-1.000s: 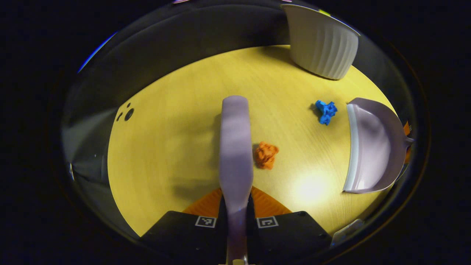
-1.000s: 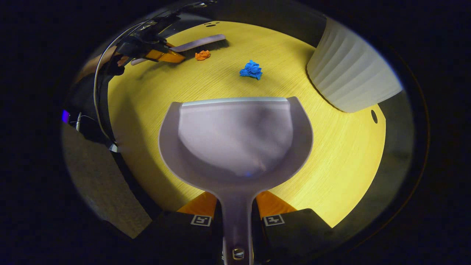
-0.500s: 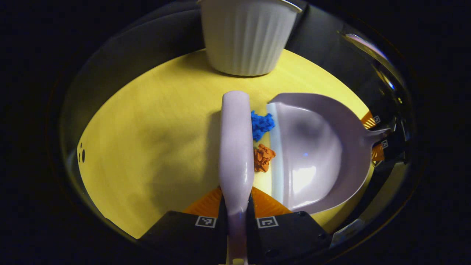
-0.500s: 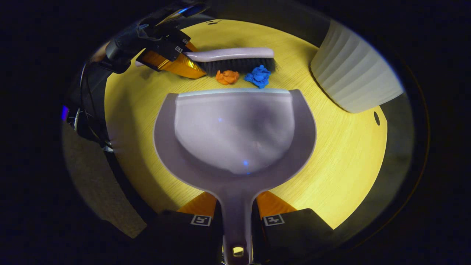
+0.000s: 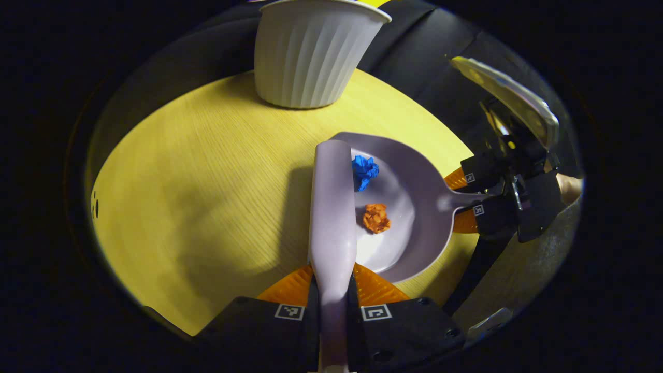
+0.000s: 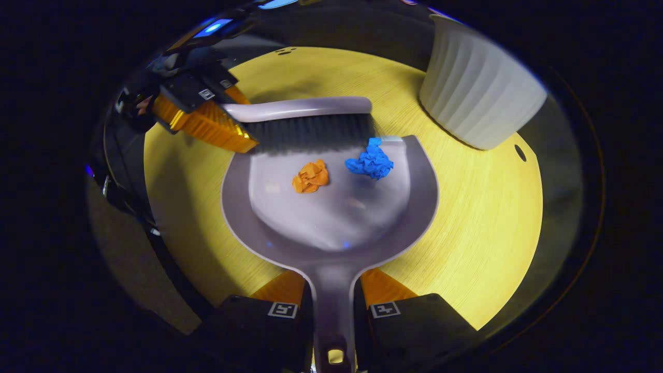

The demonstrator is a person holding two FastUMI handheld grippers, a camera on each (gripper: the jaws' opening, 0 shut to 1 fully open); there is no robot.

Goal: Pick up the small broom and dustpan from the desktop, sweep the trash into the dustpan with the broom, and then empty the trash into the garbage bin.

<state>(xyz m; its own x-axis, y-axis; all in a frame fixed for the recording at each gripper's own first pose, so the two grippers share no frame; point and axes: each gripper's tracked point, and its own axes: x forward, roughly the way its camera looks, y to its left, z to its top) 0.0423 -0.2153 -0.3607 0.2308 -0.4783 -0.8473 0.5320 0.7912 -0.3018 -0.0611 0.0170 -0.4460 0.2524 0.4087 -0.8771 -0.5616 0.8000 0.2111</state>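
Both paper scraps were on the desk outside the pan's lip half a second ago; now the orange scrap [image 6: 310, 176] and blue scrap [image 6: 370, 161] lie inside my dustpan [image 6: 331, 223], so sweeping looks done and emptying comes next. My right gripper [image 6: 334, 311] clamps the pan's handle. My left gripper [image 5: 332, 305] clamps the broom [image 5: 332, 207], bristles at the pan's lip. The white bin [image 6: 479, 98] stands at two o'clock.

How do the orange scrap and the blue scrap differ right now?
The orange scrap lies well inside the dustpan; the blue scrap sits by its front lip, close to the broom bristles. The blue scrap looks slightly larger than the orange scrap. Both are crumpled wads, both in the pan.
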